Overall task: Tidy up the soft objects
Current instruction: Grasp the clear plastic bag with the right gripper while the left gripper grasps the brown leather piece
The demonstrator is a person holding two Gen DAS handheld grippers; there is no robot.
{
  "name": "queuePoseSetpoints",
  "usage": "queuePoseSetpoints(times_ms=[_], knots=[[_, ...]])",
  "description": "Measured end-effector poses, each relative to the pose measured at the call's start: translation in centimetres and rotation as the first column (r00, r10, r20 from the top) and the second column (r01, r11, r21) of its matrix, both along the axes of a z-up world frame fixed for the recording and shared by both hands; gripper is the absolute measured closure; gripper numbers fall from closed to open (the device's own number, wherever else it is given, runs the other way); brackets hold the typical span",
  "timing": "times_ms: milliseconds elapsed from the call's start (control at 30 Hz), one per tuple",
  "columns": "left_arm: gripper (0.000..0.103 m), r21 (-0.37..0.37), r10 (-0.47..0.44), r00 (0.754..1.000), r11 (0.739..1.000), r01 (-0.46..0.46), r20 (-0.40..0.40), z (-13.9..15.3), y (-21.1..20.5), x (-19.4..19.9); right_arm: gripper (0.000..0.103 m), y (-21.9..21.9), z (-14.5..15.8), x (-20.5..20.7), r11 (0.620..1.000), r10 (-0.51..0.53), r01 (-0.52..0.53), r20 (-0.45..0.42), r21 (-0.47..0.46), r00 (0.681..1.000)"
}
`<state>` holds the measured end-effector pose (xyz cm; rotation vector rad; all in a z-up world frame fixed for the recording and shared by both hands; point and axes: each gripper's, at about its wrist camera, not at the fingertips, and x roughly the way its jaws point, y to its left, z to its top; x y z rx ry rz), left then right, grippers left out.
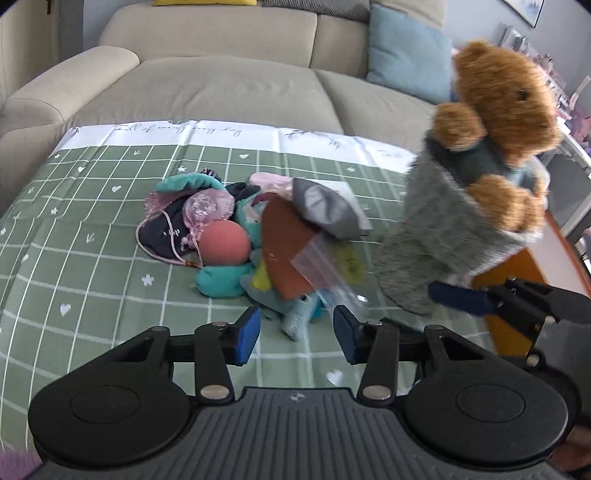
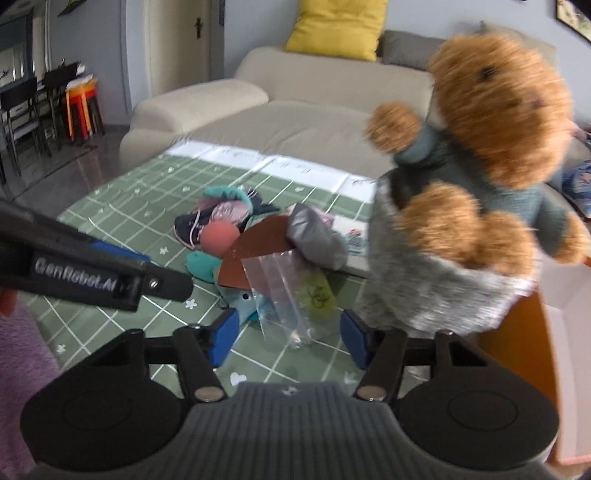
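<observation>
Nearest, left gripper (image 1: 296,334): black frame, blue-padded fingers (image 1: 246,334) standing apart, released, nothing between them. It hangs over the near edge of the surface (image 1: 92,236), which wears a green checked cloth with white hearts and stars and a white band along the far edge.

Right gripper (image 2: 288,338): same build, blue fingers (image 2: 223,338) parted and empty; the lower tip of a clear plastic bag (image 2: 291,295) shows in the gap but lies on the cloth beyond them, and whether it touches either finger cannot be told.

Pile of soft objects (image 1: 240,236): heaped at mid-surface, just beyond both pairs of fingers.
- pale blue plush piece (image 1: 299,317), nearest the left fingers, just beyond their tips
- clear plastic bag, with a yellow-green item inside
- rust-brown flat piece (image 1: 284,251), tilted up on the heap
- teal plush (image 1: 221,278), partly under the rest
- coral-pink ball (image 1: 223,243), on the left side of the heap
- dark drawstring pouch (image 1: 166,236) with pink cord, touching the ball
- grey fabric bundle (image 1: 325,210), on the far side of the heap

Brown teddy bear (image 1: 506,122): shaggy fur, teal knitted top, seated upright in a grey fuzzy basket (image 1: 432,236) at the right side of the surface, blurred. An orange box (image 1: 517,266) stands just beside the basket.

Beyond the far edge: beige sofa (image 1: 229,81) with a light blue cushion (image 1: 406,55) and a yellow cushion (image 2: 338,27).
</observation>
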<state>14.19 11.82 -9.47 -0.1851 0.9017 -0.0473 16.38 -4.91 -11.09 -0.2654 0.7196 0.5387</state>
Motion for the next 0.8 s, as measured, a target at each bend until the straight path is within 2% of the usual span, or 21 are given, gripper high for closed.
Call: queuePoseSetpoints(times_ms=[33, 167, 333, 400, 533, 600, 633, 667, 733, 800], knots=[[0.049, 0.004, 0.001, 1.0, 1.0, -0.001, -0.01, -0.5, 0.1, 0.7, 0.052, 0.5, -0.6, 0.5, 1.0, 0.009, -0.009, -0.001, -0.008, 1.0], [0.052, -0.046, 0.013, 0.999, 0.999, -0.015, -0.048, -2.2, 0.9, 3.1, 0.052, 2.7, -3.0, 2.6, 0.998, 0.036, -0.036, -0.009, -0.048, 0.999], [0.053, -0.068, 0.018, 0.999, 0.997, -0.021, -0.038, -3.3, 1.3, 5.4, 0.053, 4.3, -4.8, 5.0, 0.998, 0.023, -0.024, -0.017, -0.065, 1.0], [0.058, -0.08, 0.017, 0.999, 0.997, -0.021, -0.044, -3.8, 1.5, 6.2, 0.059, 4.8, -5.3, 5.8, 0.997, 0.021, -0.022, -0.018, -0.073, 1.0], [0.059, -0.101, 0.008, 0.999, 0.995, -0.012, -0.042, -4.5, 1.7, 7.4, 0.066, 5.2, -6.1, 6.3, 0.997, 0.02, -0.022, -0.028, -0.072, 0.999], [0.059, -0.099, 0.004, 0.999, 0.995, -0.008, -0.038, -4.9, 1.6, 7.8, 0.074, 5.2, -6.4, 6.2, 0.997, 0.027, -0.029, -0.028, -0.069, 0.999], [0.06, -0.097, 0.003, 0.999, 0.995, -0.006, -0.032, -4.9, 1.4, 7.8, 0.084, 5.0, -6.4, 6.1, 0.998, 0.035, -0.036, -0.033, -0.06, 0.999], [0.064, -0.1, 0.001, 1.0, 0.995, -0.003, -0.026, -5.0, 1.4, 7.8, 0.091, 4.9, -6.5, 6.1, 0.998, 0.042, -0.044, -0.044, -0.047, 0.998], [0.076, -0.085, 0.01, 1.0, 0.996, -0.011, -0.012, -4.9, 1.5, 7.6, 0.097, 4.8, -6.6, 6.1, 0.998, 0.042, -0.044, -0.054, -0.038, 0.998], [0.101, -0.079, 0.026, 1.0, 0.997, -0.025, 0.002, -4.6, 1.8, 7.4, 0.101, 4.7, -6.4, 5.8, 0.998, 0.036, -0.038, -0.045, -0.039, 0.998]])
